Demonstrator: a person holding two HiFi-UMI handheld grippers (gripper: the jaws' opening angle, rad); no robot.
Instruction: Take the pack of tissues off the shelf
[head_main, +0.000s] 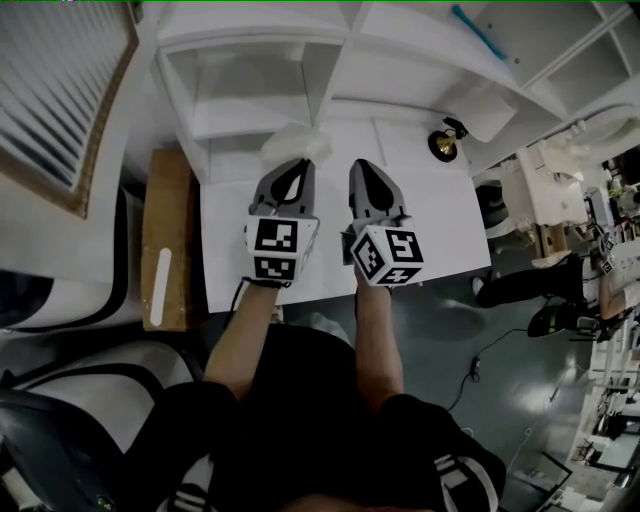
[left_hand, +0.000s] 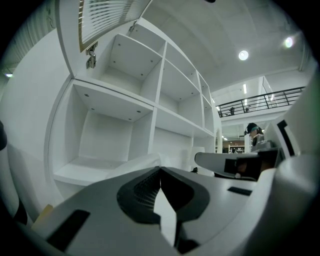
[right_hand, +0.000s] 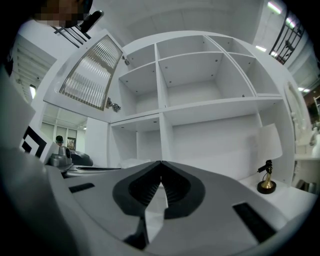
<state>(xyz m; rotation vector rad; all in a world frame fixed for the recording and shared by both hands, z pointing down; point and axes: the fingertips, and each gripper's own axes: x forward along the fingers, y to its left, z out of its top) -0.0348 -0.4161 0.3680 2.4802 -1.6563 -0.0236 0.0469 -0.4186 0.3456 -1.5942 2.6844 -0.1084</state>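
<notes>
Left gripper (head_main: 296, 163): clenched, tips against the tissue pack; can't tell if it pinches the wrapper.
Right gripper (head_main: 361, 166): clenched, empty, just in front of the shelf.
Tissue pack (head_main: 295, 143): at the front edge of the shelf's bottom row.
Shelf (head_main: 322, 85): white, open-fronted.

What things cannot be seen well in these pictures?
- Pack of tissues: head view, washed-out white, no print readable.
- Its near edge: left gripper view, hidden behind the shut left gripper; contact unclear.
- Gold figurine: right gripper view, too small to identify.
</notes>
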